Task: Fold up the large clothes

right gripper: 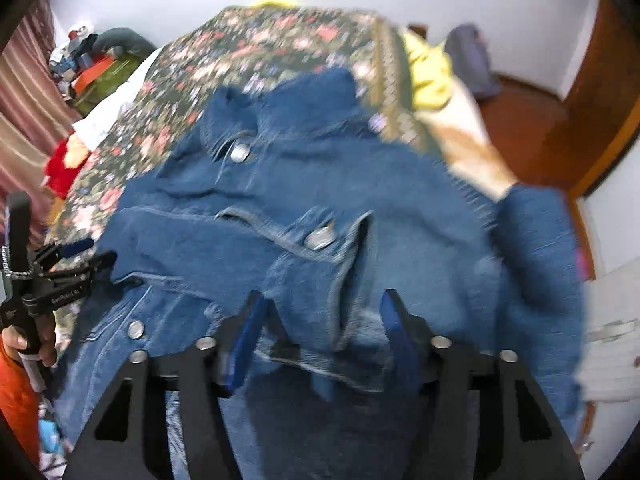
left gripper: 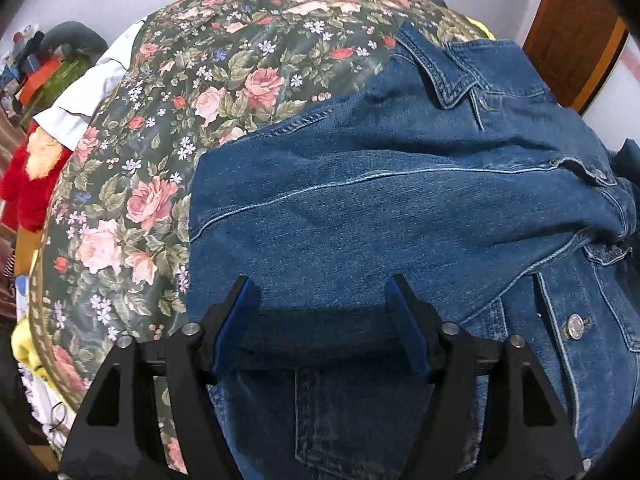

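A blue denim jacket (left gripper: 400,216) lies on the floral bedspread (left gripper: 168,120), collar toward the far right, one sleeve folded across its front. My left gripper (left gripper: 320,300) is open just above the folded denim, with nothing between its blue pads. In the right wrist view the jacket (right gripper: 320,208) is blurred, metal buttons showing. My right gripper (right gripper: 320,312) is open over a bunched fold of the jacket, with cloth lying between its fingers but not pinched. The left gripper (right gripper: 84,250) also shows at the left edge of that view, at the jacket's side.
Red and yellow soft toys (left gripper: 32,176) and a pale blue garment (left gripper: 92,92) lie along the bed's left side. A yellow cloth (right gripper: 428,68) sits at the bed's far right corner. A wooden door (left gripper: 576,28) and wooden floor (right gripper: 528,128) lie to the right.
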Available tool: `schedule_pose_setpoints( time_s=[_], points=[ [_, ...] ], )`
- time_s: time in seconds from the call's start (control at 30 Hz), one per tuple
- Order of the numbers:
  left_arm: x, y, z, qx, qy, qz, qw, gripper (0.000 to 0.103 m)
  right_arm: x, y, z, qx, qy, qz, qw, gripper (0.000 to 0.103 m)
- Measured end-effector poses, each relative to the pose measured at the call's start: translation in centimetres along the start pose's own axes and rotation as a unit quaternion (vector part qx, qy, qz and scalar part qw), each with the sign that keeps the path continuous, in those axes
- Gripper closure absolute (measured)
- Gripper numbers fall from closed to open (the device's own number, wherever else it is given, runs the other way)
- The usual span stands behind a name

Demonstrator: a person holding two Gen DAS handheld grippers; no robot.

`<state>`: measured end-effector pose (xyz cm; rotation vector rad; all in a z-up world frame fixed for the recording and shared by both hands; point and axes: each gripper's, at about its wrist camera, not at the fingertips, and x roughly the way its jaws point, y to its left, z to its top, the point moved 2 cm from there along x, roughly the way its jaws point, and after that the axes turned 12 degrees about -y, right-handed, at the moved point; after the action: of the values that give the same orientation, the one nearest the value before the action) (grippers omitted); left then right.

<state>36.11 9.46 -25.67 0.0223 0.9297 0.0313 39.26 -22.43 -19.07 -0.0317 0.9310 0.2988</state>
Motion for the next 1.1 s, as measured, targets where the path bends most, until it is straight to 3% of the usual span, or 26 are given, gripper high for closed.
schedule_pose_setpoints(
  time_s=[0.1,0.23,0.33,0.47,0.63,0.7,0.83,1.1],
  points=[
    [-0.2,-0.1,-0.3,0.015,-0.005,-0.002,0.9999,0.027,-1.5,0.0,1.2,-0.014,-0.025,-0.003,1.000,0.031],
    [-0.7,-0.6,-1.3,0.038,-0.003,-0.011,0.9992,0.026,-1.6,1.8,2.8,-0.026,-0.054,0.019,0.998,0.011],
    [-1.1,-0.7,-2.0,0.053,-0.004,-0.009,0.9986,0.026,0.6,3.2,2.9,-0.041,-0.041,0.019,0.998,0.011],
    [-1.1,0.1,-3.2,0.039,0.010,-0.020,0.9990,0.026,5.2,3.9,1.6,-0.060,0.017,-0.009,0.998,0.011],
    [-1.6,1.2,-4.0,0.030,0.017,-0.012,0.9993,0.025,6.4,2.0,0.7,-0.071,0.023,-0.054,0.996,0.011],
    [-2.2,1.2,-4.0,0.042,0.012,0.001,0.9991,0.025,5.5,0.9,0.7,-0.066,0.019,-0.067,0.995,0.011],
    [-4.5,0.8,-2.9,0.059,-0.019,0.006,0.9981,0.025,2.2,-0.1,1.4,-0.040,-0.001,-0.043,0.998,0.011],
    [-8.1,-1.8,2.9,0.062,-0.086,-0.012,0.9943,0.025,-7.1,-4.3,3.5,0.039,-0.095,-0.020,0.995,0.011]
  ],
)
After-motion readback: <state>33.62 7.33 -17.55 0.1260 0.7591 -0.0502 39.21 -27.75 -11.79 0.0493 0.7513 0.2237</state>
